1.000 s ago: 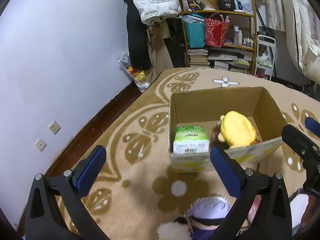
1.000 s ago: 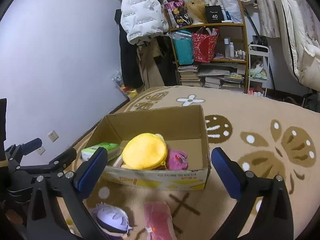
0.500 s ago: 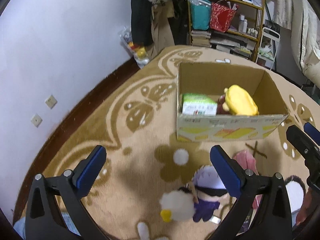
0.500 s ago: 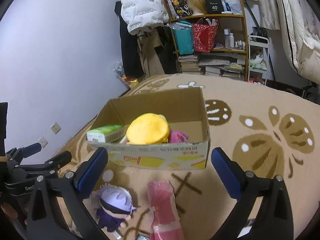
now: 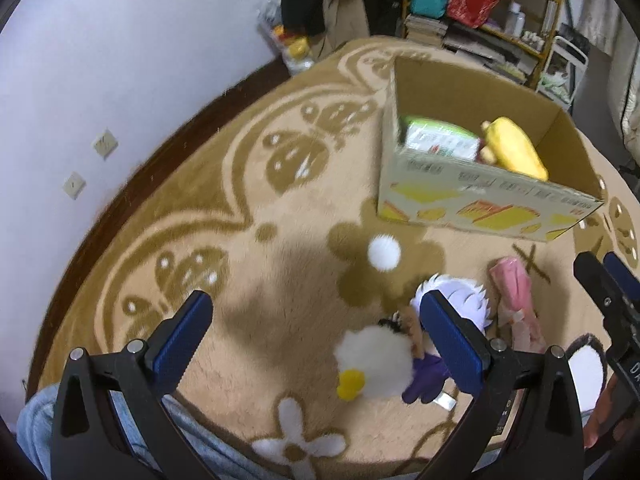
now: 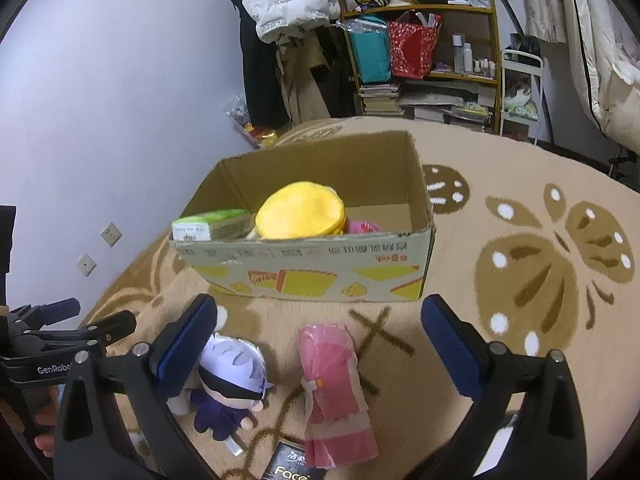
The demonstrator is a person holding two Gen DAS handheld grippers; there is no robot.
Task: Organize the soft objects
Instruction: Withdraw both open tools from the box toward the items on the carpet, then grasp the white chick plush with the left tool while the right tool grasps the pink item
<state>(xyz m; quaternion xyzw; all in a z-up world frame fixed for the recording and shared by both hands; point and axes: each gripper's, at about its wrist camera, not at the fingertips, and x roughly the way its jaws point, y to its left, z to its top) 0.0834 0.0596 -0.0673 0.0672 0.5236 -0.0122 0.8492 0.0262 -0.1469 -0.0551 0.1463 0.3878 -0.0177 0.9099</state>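
Observation:
A cardboard box (image 6: 312, 276) (image 5: 480, 208) stands on the rug and holds a yellow plush (image 6: 300, 212) (image 5: 514, 152), a green tissue pack (image 6: 210, 226) (image 5: 440, 142) and a pink plush (image 6: 362, 226). On the rug in front of it lie a white-haired doll in purple (image 6: 230, 380) (image 5: 456, 304), a pink folded cloth (image 6: 334, 384) (image 5: 516, 300) and a white fluffy duck plush (image 5: 376, 360). My left gripper (image 5: 316, 344) is open above the rug, left of the doll. My right gripper (image 6: 316, 348) is open above the pink cloth.
A tan patterned rug (image 6: 540, 264) covers the floor. A lilac wall (image 5: 100, 60) with outlets is on the left. A crowded shelf (image 6: 424, 52) and hanging coats (image 6: 288, 0) stand behind the box. A black "Face" packet (image 6: 292, 466) lies near the cloth.
Both grippers have pulled back from the box and tilted downward. The doll, pink cloth and duck plush have come fully into view. Both stay open.

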